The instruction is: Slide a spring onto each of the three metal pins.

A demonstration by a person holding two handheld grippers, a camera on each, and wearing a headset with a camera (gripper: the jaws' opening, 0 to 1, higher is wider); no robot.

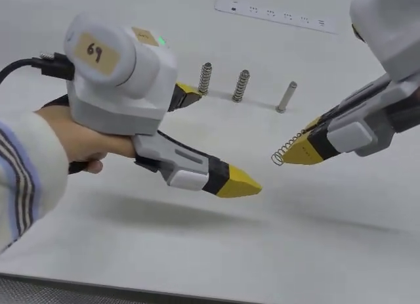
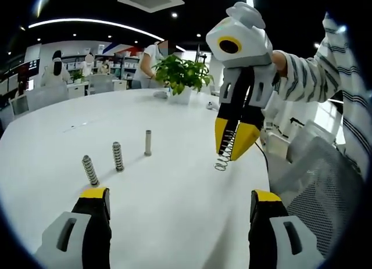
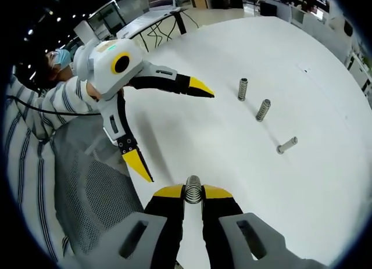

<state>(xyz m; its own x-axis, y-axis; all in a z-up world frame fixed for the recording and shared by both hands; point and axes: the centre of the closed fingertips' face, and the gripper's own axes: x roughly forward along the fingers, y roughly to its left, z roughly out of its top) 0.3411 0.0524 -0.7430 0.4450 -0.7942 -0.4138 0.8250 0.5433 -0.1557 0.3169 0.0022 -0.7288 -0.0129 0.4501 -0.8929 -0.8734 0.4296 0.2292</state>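
Three upright metal pins stand in a row on the white table. Two carry springs: the left one (image 1: 205, 78) and the middle one (image 1: 241, 86). The right pin (image 1: 286, 97) is bare. My right gripper (image 1: 298, 150) is shut on a loose spring (image 1: 289, 146) that sticks out past its yellow tips, a little in front of the bare pin (image 3: 287, 145). My left gripper (image 1: 216, 136) is open and holds nothing, its jaws spread wide to the left of the pins. In the left gripper view the held spring (image 2: 225, 150) hangs from the right gripper (image 2: 234, 142).
A white power strip (image 1: 275, 14) lies at the far edge of the table (image 1: 197, 251). A potted plant (image 2: 183, 77) stands at the table's far end, and people sit at desks beyond. A mesh chair (image 3: 93, 205) is beside the table.
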